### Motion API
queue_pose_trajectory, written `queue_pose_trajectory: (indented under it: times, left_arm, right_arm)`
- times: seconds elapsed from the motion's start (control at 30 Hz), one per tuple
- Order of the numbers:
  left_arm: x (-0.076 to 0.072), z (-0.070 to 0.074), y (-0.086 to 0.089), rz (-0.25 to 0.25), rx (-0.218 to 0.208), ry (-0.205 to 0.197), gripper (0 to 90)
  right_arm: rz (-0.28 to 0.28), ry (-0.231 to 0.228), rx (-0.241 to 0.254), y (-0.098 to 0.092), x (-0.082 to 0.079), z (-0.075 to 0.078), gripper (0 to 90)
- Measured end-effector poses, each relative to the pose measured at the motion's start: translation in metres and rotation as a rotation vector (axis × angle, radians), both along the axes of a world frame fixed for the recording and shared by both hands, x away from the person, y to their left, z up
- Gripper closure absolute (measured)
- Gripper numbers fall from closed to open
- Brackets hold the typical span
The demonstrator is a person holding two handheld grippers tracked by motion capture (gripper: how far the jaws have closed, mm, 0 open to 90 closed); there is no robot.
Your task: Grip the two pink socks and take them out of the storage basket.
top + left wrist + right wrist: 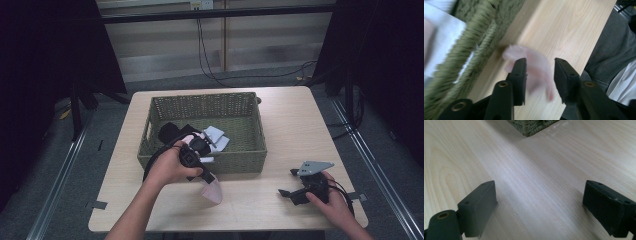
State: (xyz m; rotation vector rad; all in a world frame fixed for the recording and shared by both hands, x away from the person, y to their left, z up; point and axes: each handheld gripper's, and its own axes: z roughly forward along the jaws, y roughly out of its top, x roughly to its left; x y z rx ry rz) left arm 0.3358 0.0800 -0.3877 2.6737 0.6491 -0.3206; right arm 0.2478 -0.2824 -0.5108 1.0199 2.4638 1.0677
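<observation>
My left gripper hangs just off the green wicker basket's front wall, jaws apart, with a pale pink cloth loose between them — not pinched, as far as I see. The cloth droops onto the desk near its front edge. More cloths lie inside the basket. My right gripper sits low at the right, jaws wide apart over bare wood — plenty of open desk between it and the basket corner.
</observation>
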Motion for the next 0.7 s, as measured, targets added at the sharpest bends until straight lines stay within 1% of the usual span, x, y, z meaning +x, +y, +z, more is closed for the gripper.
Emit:
queue_pose_trajectory:
  times: [0.03,0.1,0.17,0.2,0.23,0.3,0.33,0.37,0.4,0.43,0.47,0.5,0.57,0.63,0.67,0.7]
  left_arm:
    - [0.000,0.000,0.000,0.000,0.000,0.000,59.9]
    - [0.001,0.005,0.002,0.014,-0.007,-0.013,58.1]
    - [0.002,0.010,0.002,0.013,-0.008,-0.016,57.7]
    - [0.003,0.014,0.003,0.010,0.003,-0.021,57.2]
    - [0.004,0.016,0.003,0.012,-0.008,-0.030,56.5]
    - [0.006,0.021,0.004,0.015,-0.010,-0.041,54.6]
    - [0.007,0.024,0.005,0.018,-0.017,-0.051,53.9]
    - [0.009,0.028,0.006,0.020,-0.020,-0.052,53.8]
    - [0.011,0.031,0.007,0.027,-0.023,-0.065,53.2]
    - [0.013,0.033,0.007,0.032,-0.026,-0.068,52.5]
    - [0.019,0.039,0.010,0.042,-0.024,-0.083,51.3]
    - [0.019,0.039,0.010,0.042,-0.024,-0.083,51.2]
    - [0.023,0.042,0.011,0.053,-0.027,-0.098,50.5]
    - [0.028,0.045,0.013,0.066,-0.026,-0.110,48.7]
    - [0.031,0.047,0.014,0.066,-0.017,-0.114,47.9]
    - [0.034,0.047,0.015,0.077,-0.022,-0.118,47.8]
  right_arm:
    - [0.000,0.000,0.000,0.000,0.000,0.000,11.1]
    - [0.001,-0.001,0.000,0.000,0.000,0.000,11.1]
    - [0.000,0.000,0.000,0.000,0.000,0.000,11.1]
    - [0.000,0.000,0.000,0.000,0.000,0.000,11.1]
    - [0.001,-0.001,0.000,0.000,0.000,0.000,11.1]
    - [0.000,0.000,0.000,0.000,0.000,0.000,11.1]
    - [0.000,0.000,0.000,0.000,0.000,0.000,11.1]
    - [0.000,0.000,0.000,0.000,0.000,0.000,11.1]
    - [0.000,-0.001,0.000,0.000,0.000,0.000,11.1]
    - [0.000,0.000,0.000,0.000,0.000,0.000,11.1]
    - [0.000,0.000,0.000,0.000,0.000,0.000,11.1]
    - [0.000,0.000,0.000,0.000,0.000,0.000,11.1]
    - [0.000,0.000,0.000,0.000,0.000,0.000,11.1]
    - [0.000,0.000,0.000,0.000,0.000,0.000,11.1]
    - [0.001,-0.001,0.000,0.000,0.000,0.000,11.1]
    - [0.001,-0.001,0.000,0.000,0.000,0.000,11.1]
